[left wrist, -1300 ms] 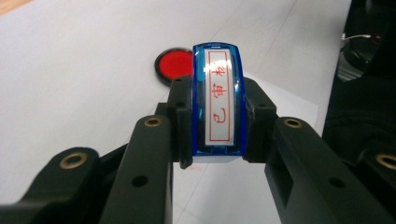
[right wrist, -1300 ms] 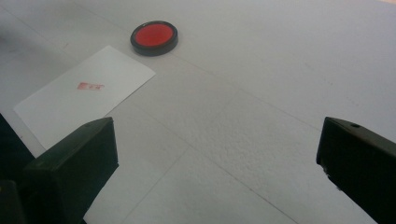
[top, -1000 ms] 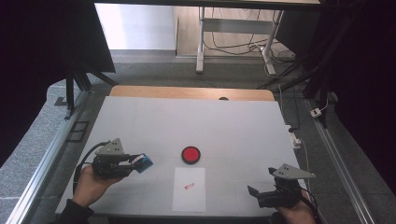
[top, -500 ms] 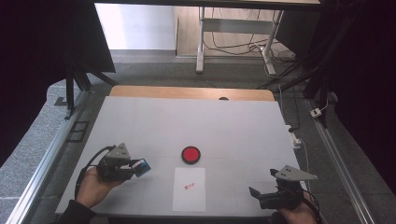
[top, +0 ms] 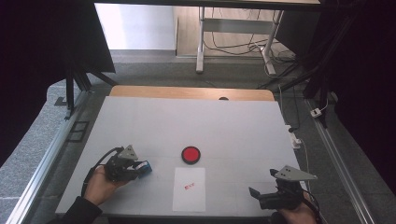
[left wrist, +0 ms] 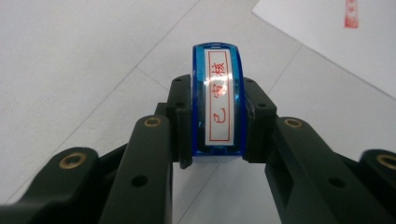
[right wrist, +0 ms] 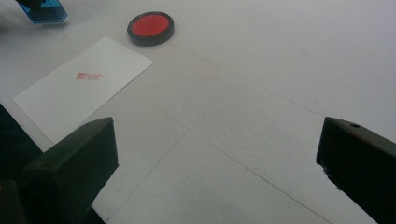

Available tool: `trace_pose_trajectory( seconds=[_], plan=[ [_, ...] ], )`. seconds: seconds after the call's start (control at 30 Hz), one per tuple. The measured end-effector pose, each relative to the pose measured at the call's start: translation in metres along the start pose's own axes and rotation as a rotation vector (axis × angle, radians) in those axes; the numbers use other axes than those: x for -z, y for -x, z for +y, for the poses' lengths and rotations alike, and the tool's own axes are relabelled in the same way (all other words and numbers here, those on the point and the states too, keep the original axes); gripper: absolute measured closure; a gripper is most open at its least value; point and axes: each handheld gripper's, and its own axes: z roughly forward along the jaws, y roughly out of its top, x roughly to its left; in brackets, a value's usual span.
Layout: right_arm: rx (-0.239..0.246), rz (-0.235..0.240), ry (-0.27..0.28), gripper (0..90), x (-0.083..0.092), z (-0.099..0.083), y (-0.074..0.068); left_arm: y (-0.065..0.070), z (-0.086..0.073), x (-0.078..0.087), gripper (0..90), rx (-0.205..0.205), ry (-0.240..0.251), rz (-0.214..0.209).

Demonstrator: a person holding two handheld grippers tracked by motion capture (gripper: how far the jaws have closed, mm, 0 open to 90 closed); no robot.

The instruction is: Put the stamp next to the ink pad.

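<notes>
Stamp: blue stamp (left wrist: 217, 100) pinched between the left gripper (top: 122, 167) jaws, low over the bench (top: 196, 121), left of the paper (top: 189, 189).
Long axis: along the jaws, labelled top facing the camera in the left gripper view.
Right gripper (top: 275, 196): jaws spread, holding nothing.

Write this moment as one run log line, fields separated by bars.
left gripper: shut on blue stamp | right gripper: open | paper: red mark | ink pad: open
</notes>
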Motion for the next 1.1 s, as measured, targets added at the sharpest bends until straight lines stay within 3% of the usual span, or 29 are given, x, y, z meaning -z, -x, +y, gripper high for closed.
trace_pose_trajectory(
  seconds=[0.17, 0.43, 0.6, 0.87, 1.1],
  plan=[
    [0.001, 0.002, -0.001, 0.0, 0.000, 0.000, 0.000, -0.001, -0.002, -0.006, 68.9, 0.008, -0.034, 0.005],
    [0.002, 0.004, 0.001, 0.0, 0.000, 0.000, 0.000, -0.002, -0.002, -0.003, 61.3, 0.022, -0.007, 0.013],
    [0.001, 0.004, 0.001, 0.0, 0.000, 0.000, 0.000, 0.000, -0.002, 0.011, 46.9, 0.040, 0.053, 0.007],
    [-0.010, 0.002, -0.007, 0.0, 0.001, -0.001, 0.000, 0.008, -0.012, 0.039, 23.2, 0.101, 0.169, -0.002],
    [-0.024, 0.000, -0.009, 0.0, 0.002, -0.001, 0.001, 0.014, -0.028, 0.061, 11.5, 0.177, 0.239, 0.003]
  ],
)
